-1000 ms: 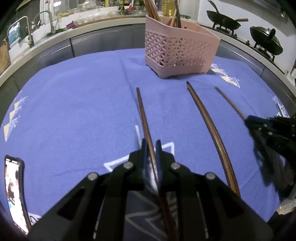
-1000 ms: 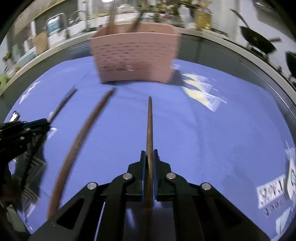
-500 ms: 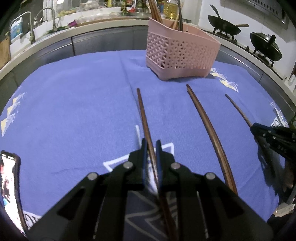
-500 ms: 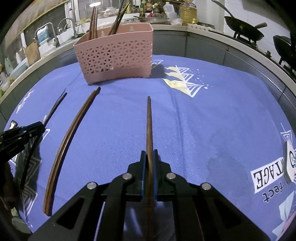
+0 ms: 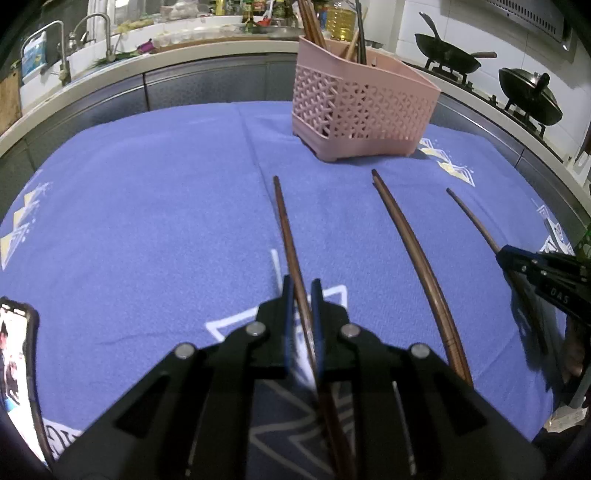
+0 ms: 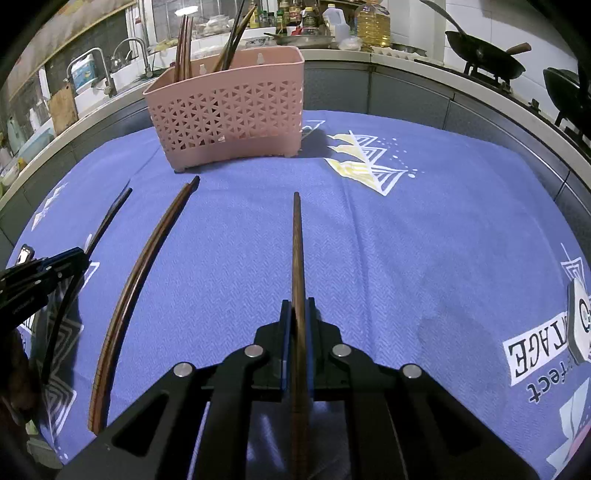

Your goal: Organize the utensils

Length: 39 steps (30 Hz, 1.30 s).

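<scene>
My left gripper [image 5: 301, 291] is shut on a brown chopstick [image 5: 284, 221] that points toward the pink lattice basket [image 5: 354, 114]. My right gripper [image 6: 297, 306] is shut on another brown chopstick [image 6: 297, 240], also aimed at the basket [image 6: 229, 110]. Between the two grippers a pair of chopsticks [image 5: 413, 251] lies side by side on the blue cloth, seen too in the right wrist view [image 6: 147, 258]. Each view catches the other gripper at its edge: the right gripper [image 5: 517, 258] and the left gripper [image 6: 66, 258]. Several chopsticks stand upright in the basket.
A phone [image 5: 14, 350] lies on the blue tablecloth [image 5: 147, 206] at the near left. Behind the table runs a counter with a sink and taps [image 5: 88, 33] and bottles. Two black woks [image 5: 454, 59] sit on the stove at the back right.
The right wrist view was blurred a second ago and is now sharp and steady, with the basket a little further left. Both grippers keep their chopsticks.
</scene>
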{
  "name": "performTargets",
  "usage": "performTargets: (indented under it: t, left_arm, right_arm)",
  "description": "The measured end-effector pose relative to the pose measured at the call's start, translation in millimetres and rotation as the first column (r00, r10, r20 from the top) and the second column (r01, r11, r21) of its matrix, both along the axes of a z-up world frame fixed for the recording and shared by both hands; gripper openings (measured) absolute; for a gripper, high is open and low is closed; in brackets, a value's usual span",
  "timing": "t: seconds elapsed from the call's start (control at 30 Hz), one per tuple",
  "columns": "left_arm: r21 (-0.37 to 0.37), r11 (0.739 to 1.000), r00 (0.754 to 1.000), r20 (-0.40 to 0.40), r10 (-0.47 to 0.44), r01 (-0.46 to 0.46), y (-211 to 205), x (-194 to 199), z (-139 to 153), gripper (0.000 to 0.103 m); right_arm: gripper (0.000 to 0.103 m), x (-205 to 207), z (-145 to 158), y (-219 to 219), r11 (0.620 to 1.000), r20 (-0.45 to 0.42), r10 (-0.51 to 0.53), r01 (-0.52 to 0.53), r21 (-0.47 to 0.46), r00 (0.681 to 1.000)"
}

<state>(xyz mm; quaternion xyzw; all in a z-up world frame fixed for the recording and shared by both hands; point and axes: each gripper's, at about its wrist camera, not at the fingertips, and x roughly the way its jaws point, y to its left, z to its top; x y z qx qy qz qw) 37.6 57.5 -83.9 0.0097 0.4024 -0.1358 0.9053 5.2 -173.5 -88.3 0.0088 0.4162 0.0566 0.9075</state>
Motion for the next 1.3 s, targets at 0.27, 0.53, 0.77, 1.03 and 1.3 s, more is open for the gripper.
performTargets:
  t: [0.27,0.53,0.77,1.03,1.3]
  left_arm:
    - [-0.001,1.0,1.0,0.0,0.001,-0.001,0,0,0,0.01]
    - [0.0,1.0,1.0,0.0,0.001,-0.001,0,-1,0,0.01]
    - [-0.001,1.0,1.0,0.0,0.001,-0.001,0,-1,0,0.01]
    - [-0.001,1.0,1.0,-0.001,0.001,-0.001,0,-1,0,0.01]
    - [-0.014,1.0,1.0,-0.003,0.0,0.0,2,0,0,0.01]
  right_arm:
    - [0.007,1,0,1,1.0,0.0,0.001,-0.001,0.001,1.0]
    - [0.007,3,1,0,1.0,-0.003,0.005,-0.005,0.008,1.0]
    - [0.007,17,3,-1,0.999,-0.029,0.021,-0.02,0.031,0.999]
    - [0.008,36,6,0,0.999,-0.042,0.035,-0.033,0.038,0.999]
    - [0.008,59,8,2,0.998,-0.054,0.048,-0.045,0.046,0.997]
